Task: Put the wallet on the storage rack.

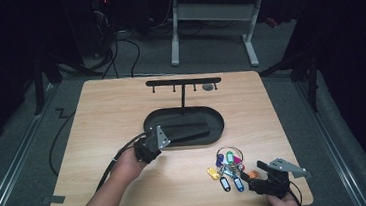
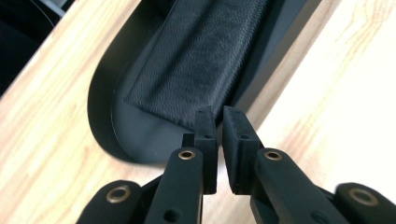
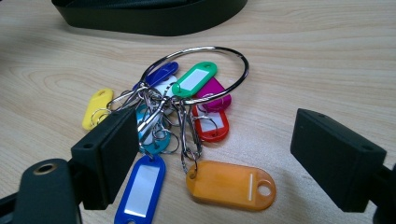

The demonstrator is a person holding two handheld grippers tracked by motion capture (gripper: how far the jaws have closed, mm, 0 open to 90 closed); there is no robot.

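A bunch of coloured key tags (image 1: pixel 228 168) on a big metal ring (image 3: pixel 205 48) lies on the wooden table near the front right. Its green tag (image 3: pixel 194 79) sits on top, with an orange tag (image 3: pixel 231 184) and a blue tag (image 3: pixel 142 186) nearest me. My right gripper (image 1: pixel 252 171) stands open just in front of the bunch, its jaws (image 3: pixel 217 144) wide apart on either side of the tags and touching nothing. My left gripper (image 1: pixel 169 139) is shut and empty (image 2: pixel 219 126) over the near left rim of the black oval tray (image 2: pixel 100 121), close to a black textured pad (image 2: pixel 201 56).
A black T-shaped hook rack (image 1: pixel 183 82) rises from the tray's (image 1: pixel 212 115) far side, with a small grey object (image 1: pixel 208 86) near its right end. Behind the table are a white-legged desk (image 1: pixel 250 37) and floor cables (image 1: pixel 116 53). The table's front edge is just behind my right gripper.
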